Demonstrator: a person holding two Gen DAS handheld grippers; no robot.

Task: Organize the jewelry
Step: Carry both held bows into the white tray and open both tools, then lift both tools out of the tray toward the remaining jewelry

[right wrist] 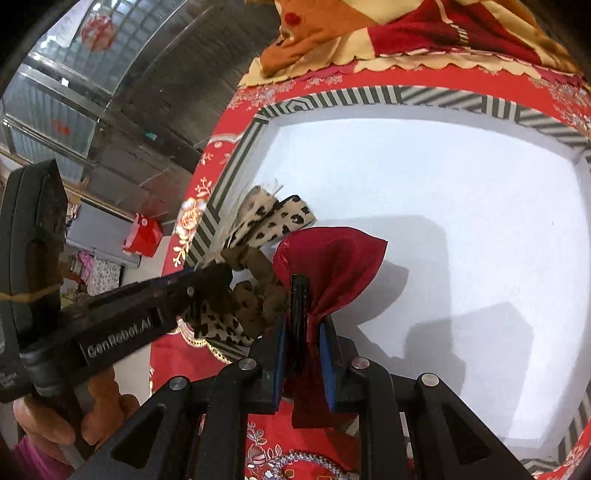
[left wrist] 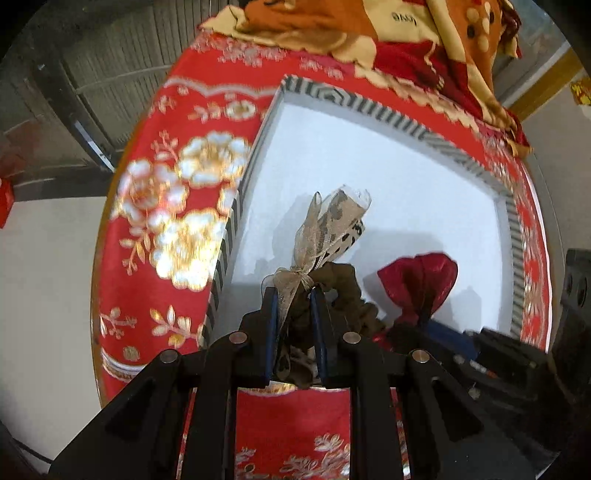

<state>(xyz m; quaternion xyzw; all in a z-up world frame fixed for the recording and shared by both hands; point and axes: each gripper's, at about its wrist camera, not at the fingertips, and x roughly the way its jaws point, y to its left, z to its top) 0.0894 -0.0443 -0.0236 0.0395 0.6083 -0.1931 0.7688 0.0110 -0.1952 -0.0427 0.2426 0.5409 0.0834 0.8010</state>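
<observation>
left gripper (left wrist: 295, 295): black frame, blue pads, silver screws, white "GenRobot.AI" lettering | right gripper (right wrist: 303, 325): same colours | hand (right wrist: 55, 417) at 8 o'clock: bare skin, pink sleeve

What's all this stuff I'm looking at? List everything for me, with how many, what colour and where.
leopard scrunchie: one, brown with beige leopard-print and sheer ribbon tails, held over the tray's near left edge.
red bow: one, dark red satin with a black clip, held over the tray's near edge.
tray: one, white inside with a black-and-white striped rim, on the tablecloth.
tablecloth: one, red with gold and white flowers, covering the table.
blanket: one, orange, cream and red, bunched at the table's far side.
left gripper: one, black with blue-padded fingers, shut on the scrunchie.
right gripper: one, black with blue-padded fingers, shut on the bow.
</observation>
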